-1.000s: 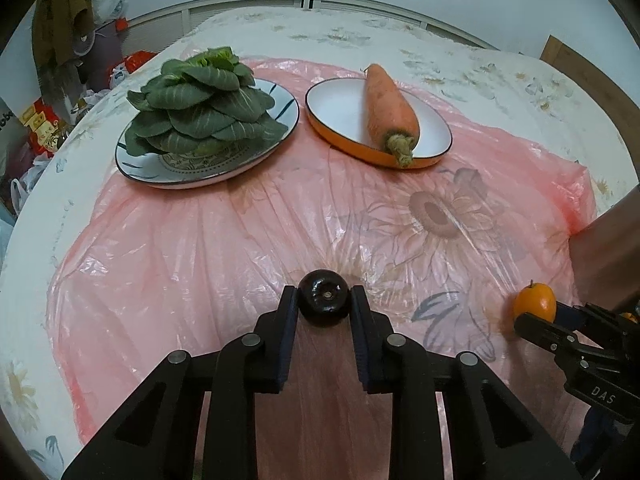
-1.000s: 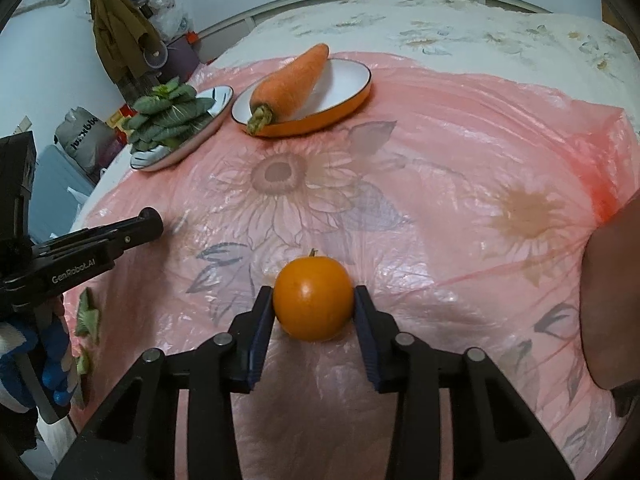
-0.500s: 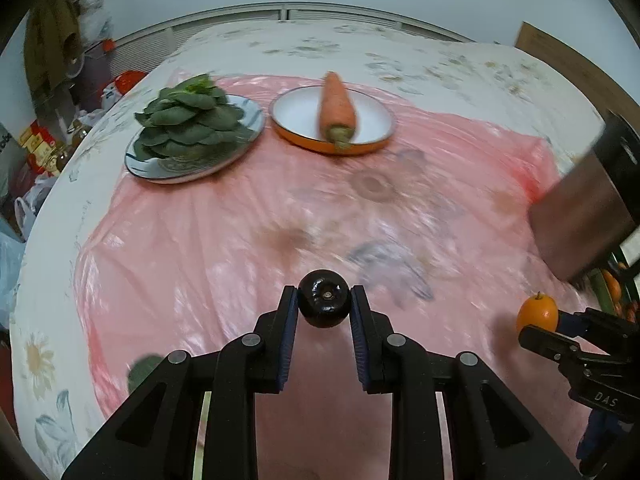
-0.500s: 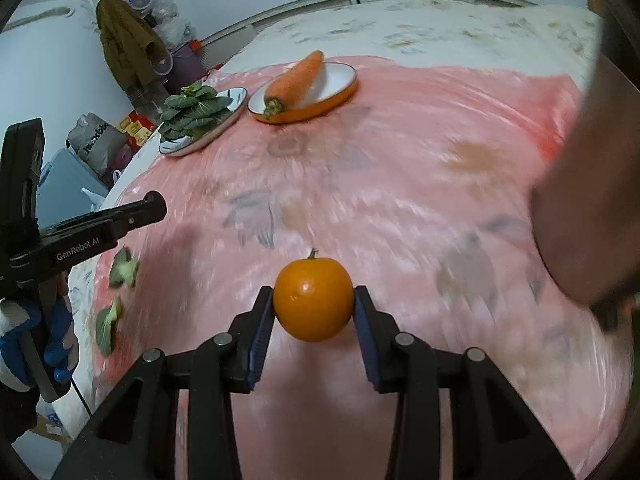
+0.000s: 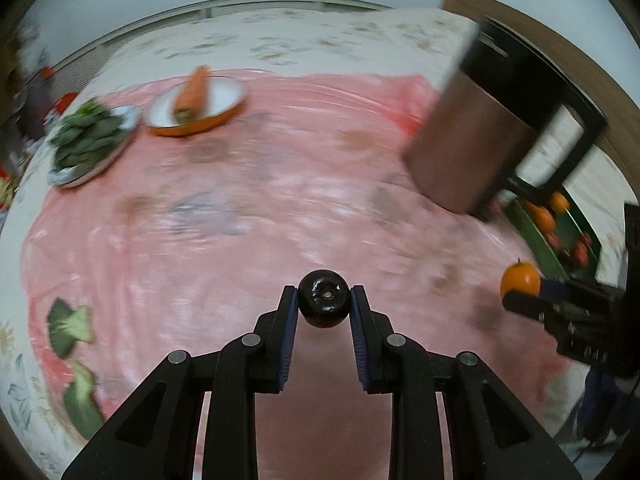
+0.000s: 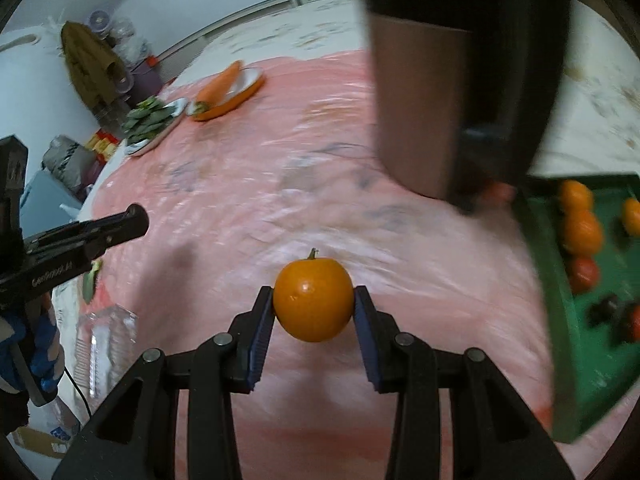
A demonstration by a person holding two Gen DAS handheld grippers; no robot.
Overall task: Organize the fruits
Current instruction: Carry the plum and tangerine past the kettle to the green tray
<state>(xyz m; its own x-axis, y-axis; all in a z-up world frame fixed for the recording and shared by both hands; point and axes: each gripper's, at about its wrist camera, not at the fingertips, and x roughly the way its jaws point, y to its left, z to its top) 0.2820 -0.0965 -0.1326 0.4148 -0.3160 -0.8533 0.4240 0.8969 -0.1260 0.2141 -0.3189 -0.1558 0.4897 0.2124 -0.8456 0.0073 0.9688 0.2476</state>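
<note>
Two tongs pinching: left tongs dark fruit, right tongs orange; lettering blurred.

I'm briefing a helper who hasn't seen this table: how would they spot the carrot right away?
Start at the pink plastic sheet covering the table and look to its far left side, where two plates sit side by side. The carrot lies alone on the white plate with the orange rim; the neighbouring plate holds dark leafy greens instead.
</note>
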